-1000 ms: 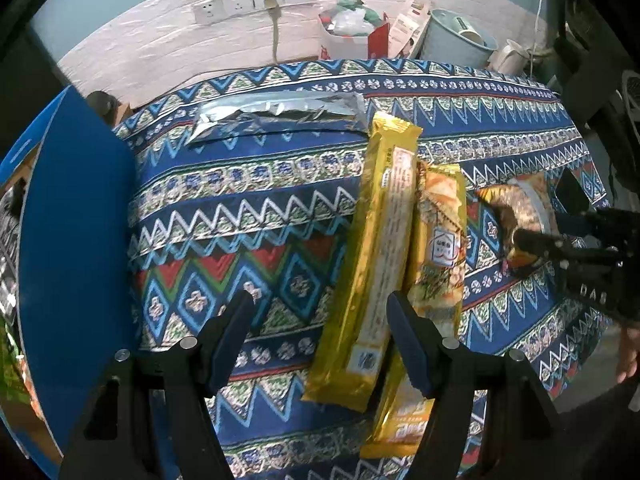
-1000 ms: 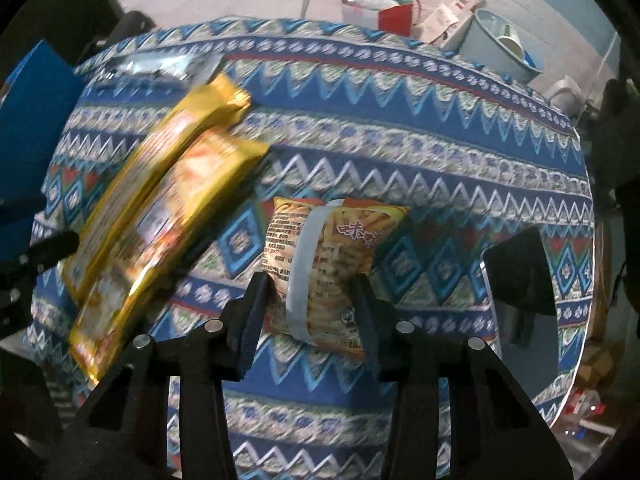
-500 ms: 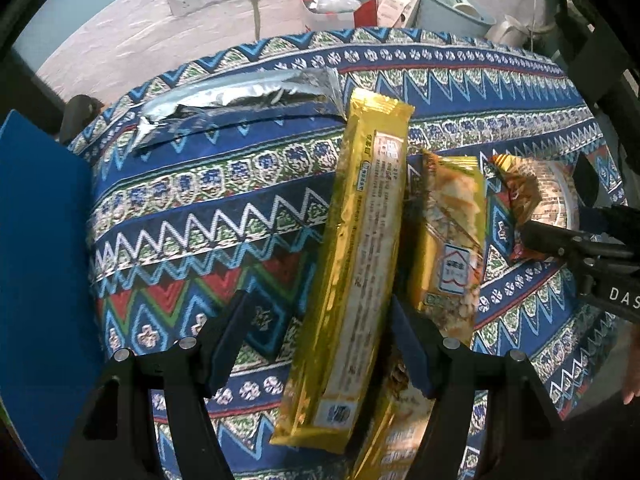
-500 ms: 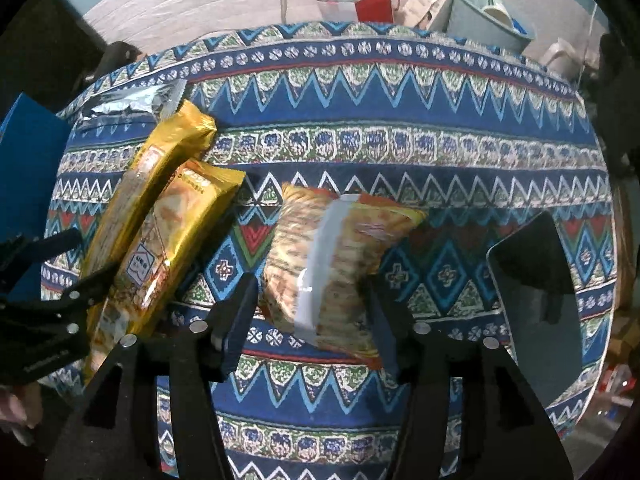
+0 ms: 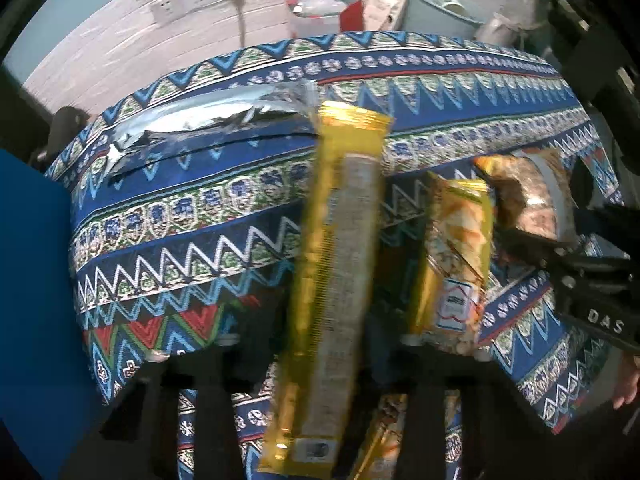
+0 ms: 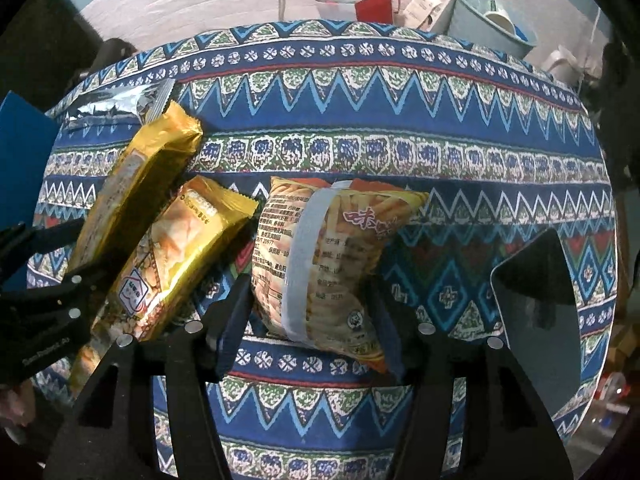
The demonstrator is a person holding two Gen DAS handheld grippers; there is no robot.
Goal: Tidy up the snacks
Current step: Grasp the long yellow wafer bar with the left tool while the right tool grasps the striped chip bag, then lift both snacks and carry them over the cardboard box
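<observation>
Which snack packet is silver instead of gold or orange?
The silver foil packet, lying crosswise at the far left of the patterned cloth, beyond the gold ones.

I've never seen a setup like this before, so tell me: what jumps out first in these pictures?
The bright zigzag-patterned tablecloth fills both views, strewn with shiny snack packs. The left gripper is closing around a long gold pack, with a second gold pack lying right beside it. The right gripper straddles an orange snack bag at the middle of the table, and a silver foil pack lies at the far left.
</observation>
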